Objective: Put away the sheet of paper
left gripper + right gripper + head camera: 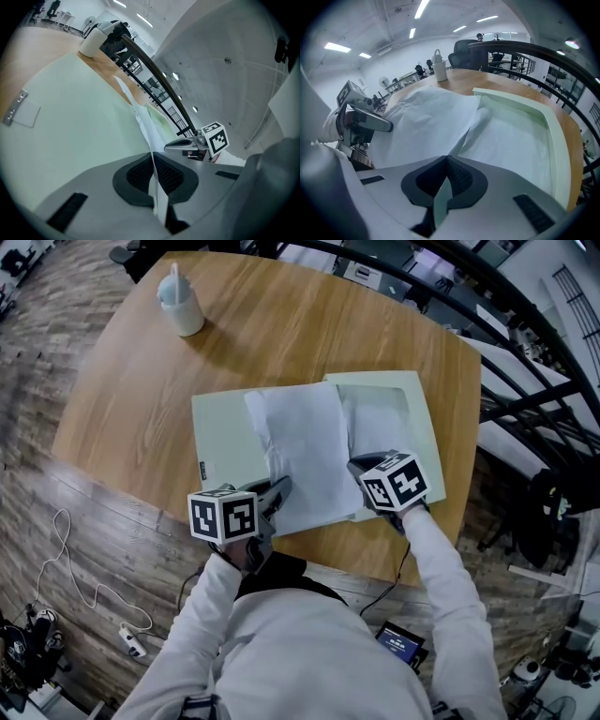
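An open pale green folder (220,432) lies on the round wooden table (131,409). A white sheet of paper (305,451) rests across its middle, slightly creased. My left gripper (281,488) is at the sheet's near left corner. In the left gripper view, that gripper (153,176) is shut on the paper's edge (143,122), which stands up between the pads. My right gripper (359,468) is at the near edge of the folder's right half. In the right gripper view, it (446,178) is shut on a thin pale green layer of the folder (525,136), beside the lifted paper (426,122).
A white lidded cup (181,304) stands at the table's far left. A dark railing (525,343) runs along the right behind the table. A white cable (84,587) lies on the floor at the left. The table's near edge is just below both grippers.
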The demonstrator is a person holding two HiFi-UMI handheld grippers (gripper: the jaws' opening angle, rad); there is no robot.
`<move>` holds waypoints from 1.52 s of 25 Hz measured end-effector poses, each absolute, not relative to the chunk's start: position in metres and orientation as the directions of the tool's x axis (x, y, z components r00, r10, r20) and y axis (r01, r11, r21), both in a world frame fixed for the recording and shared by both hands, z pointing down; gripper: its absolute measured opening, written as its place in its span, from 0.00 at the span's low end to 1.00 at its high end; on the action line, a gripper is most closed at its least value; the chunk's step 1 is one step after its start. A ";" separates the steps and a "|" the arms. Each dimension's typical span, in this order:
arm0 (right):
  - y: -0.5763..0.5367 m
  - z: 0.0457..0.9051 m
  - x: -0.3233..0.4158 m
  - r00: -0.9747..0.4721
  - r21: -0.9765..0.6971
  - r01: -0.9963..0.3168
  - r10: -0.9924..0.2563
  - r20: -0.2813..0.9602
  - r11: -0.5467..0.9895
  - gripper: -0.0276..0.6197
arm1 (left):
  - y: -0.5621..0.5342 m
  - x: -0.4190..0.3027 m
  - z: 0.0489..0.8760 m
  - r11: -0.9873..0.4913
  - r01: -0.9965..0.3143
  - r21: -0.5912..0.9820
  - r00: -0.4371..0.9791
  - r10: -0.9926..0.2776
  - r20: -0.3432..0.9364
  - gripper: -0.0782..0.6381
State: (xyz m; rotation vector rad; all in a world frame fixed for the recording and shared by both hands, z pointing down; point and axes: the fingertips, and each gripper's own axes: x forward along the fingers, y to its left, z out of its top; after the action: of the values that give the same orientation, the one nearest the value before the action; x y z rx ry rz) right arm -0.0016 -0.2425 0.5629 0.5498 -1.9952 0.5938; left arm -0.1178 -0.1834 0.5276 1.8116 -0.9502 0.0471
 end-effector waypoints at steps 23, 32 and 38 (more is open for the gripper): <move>-0.243 0.557 0.007 -0.492 -0.220 -0.593 -0.133 0.860 0.774 0.09 | -0.185 -0.110 0.527 -0.131 -0.623 0.771 0.686 -0.565 0.459 0.13; -0.260 0.562 0.028 -0.431 -0.155 -0.673 -0.212 0.877 0.723 0.09 | -0.203 -0.095 0.535 -0.141 -0.621 0.771 0.701 -0.540 0.466 0.13; -0.272 0.556 0.043 -0.401 -0.113 -0.711 -0.267 0.877 0.694 0.11 | -0.207 -0.082 0.541 -0.139 -0.596 0.791 0.727 -0.511 0.458 0.13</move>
State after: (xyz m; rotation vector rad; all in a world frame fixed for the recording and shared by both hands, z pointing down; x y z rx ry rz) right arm 0.0428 -0.2723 0.5562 0.7535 -1.9752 0.6025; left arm -0.0821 -0.2067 0.5413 1.7884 -0.8720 0.0924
